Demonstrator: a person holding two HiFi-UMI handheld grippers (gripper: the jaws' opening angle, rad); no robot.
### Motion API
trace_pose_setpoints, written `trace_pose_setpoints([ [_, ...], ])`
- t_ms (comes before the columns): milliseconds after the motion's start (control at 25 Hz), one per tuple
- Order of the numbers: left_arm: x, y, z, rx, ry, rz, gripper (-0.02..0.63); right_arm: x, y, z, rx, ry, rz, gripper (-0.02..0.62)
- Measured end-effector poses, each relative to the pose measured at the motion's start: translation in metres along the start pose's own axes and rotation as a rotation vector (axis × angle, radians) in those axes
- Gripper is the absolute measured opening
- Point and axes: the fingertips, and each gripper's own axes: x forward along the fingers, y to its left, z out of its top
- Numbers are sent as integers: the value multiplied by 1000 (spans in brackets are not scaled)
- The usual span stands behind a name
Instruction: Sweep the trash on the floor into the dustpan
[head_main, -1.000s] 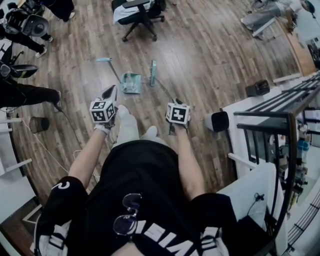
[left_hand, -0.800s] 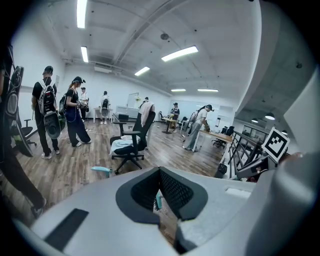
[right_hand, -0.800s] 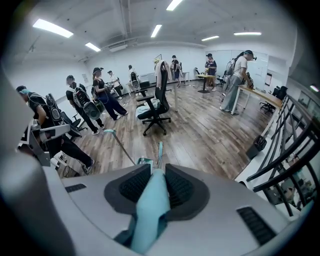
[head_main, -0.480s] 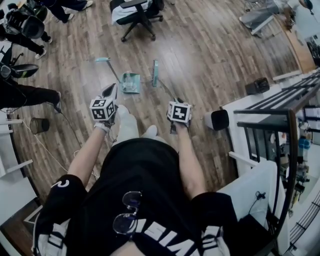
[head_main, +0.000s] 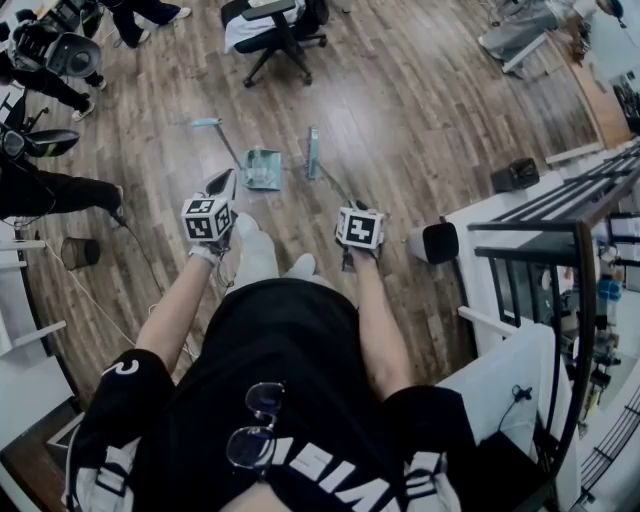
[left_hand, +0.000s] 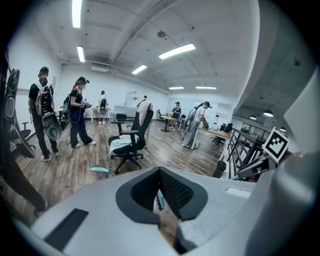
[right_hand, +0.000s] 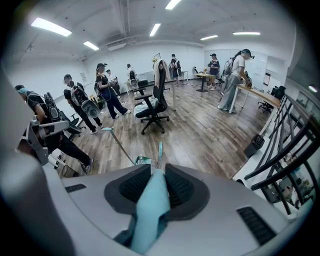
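Observation:
A teal dustpan (head_main: 262, 168) lies on the wood floor ahead of me with something pale in it; its long handle (head_main: 222, 138) runs up and to the left. The teal broom's head (head_main: 312, 152) rests on the floor just right of the pan. Its handle (right_hand: 150, 215) runs back into my right gripper (head_main: 358, 228), which is shut on it. From the right gripper view, the pan (right_hand: 142, 161) sits just left of the broom head (right_hand: 160, 150). My left gripper (head_main: 208, 218) hangs near the pan, apart from it, jaws narrowly open and empty.
A black office chair (head_main: 275, 25) stands beyond the pan. A black bin (head_main: 432, 241) and a metal railing (head_main: 560, 230) are close on my right. A small dark basket (head_main: 78, 249) and a floor cable lie to my left. People stand at the far left (head_main: 40, 60).
Almost nothing: the broom head and both grippers have drifted very slightly, and the people at the far left have shifted.

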Motion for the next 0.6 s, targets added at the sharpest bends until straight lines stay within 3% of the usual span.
trace_pose_setpoints([
  [600,0,0,-4,1,9,2,-2,0,-8,0,12,-9,-11,86],
])
